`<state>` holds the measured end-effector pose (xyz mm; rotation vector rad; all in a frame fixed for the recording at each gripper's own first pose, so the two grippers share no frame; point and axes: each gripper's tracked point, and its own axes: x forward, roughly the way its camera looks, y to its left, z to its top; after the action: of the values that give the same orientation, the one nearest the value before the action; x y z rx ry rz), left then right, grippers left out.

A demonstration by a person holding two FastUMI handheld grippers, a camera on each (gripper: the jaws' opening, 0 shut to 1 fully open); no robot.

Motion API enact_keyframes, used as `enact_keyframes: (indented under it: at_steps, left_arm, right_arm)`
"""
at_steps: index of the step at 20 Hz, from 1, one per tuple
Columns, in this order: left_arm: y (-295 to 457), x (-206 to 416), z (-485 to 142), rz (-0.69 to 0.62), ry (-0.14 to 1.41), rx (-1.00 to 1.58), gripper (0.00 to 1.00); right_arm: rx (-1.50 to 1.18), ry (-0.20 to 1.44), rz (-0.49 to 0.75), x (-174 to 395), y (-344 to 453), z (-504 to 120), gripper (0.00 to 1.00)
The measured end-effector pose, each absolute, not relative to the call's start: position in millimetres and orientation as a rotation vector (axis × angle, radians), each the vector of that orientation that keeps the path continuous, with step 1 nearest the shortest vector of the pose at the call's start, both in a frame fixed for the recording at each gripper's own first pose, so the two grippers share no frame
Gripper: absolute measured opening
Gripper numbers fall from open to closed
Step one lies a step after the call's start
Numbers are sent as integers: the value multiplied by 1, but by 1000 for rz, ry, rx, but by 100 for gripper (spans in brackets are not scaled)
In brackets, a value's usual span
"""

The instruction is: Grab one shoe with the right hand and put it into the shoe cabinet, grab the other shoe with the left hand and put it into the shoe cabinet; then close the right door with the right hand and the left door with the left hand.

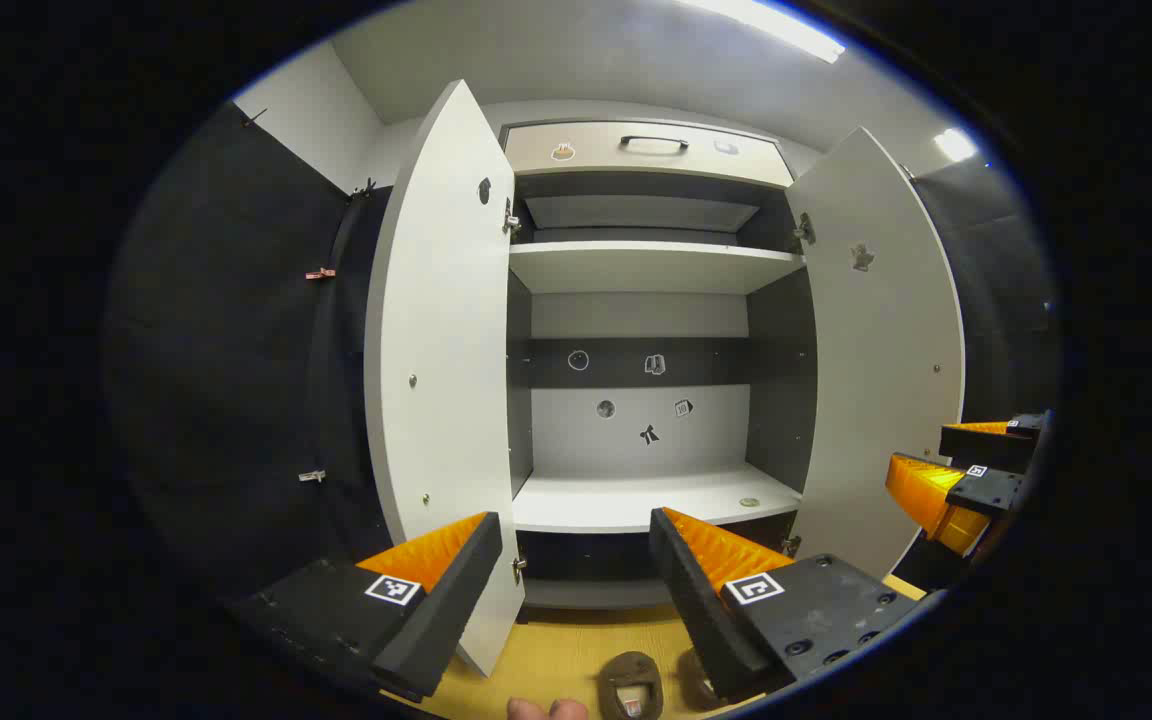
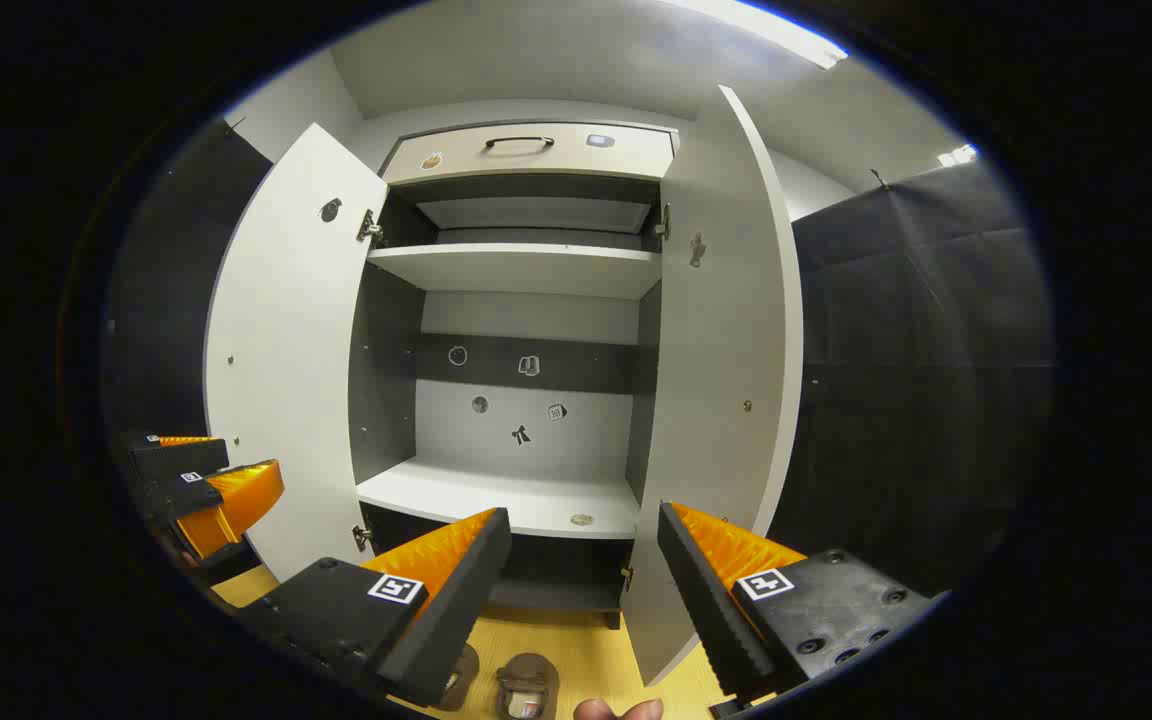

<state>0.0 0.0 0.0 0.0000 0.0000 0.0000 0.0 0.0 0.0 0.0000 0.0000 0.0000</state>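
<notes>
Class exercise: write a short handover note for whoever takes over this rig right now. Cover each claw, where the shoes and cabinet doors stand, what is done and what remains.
Left claw: open, empty.
Right claw: open, empty.
Both shoes lie on the yellow floor in front of the shoe cabinet.
Left door and right door are wide open; the lower shelf holds no shoes.
Done: nothing yet.
Left: place each shoe, then close both doors.
</notes>
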Motion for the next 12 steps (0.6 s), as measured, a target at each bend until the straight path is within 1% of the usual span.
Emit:
enact_keyframes:
  at_steps: [12]
  left_arm:
    - [1,7,-7,-12,15,16,95]
  right_arm:
    - [3,-1,-1,-1,4,0,97]
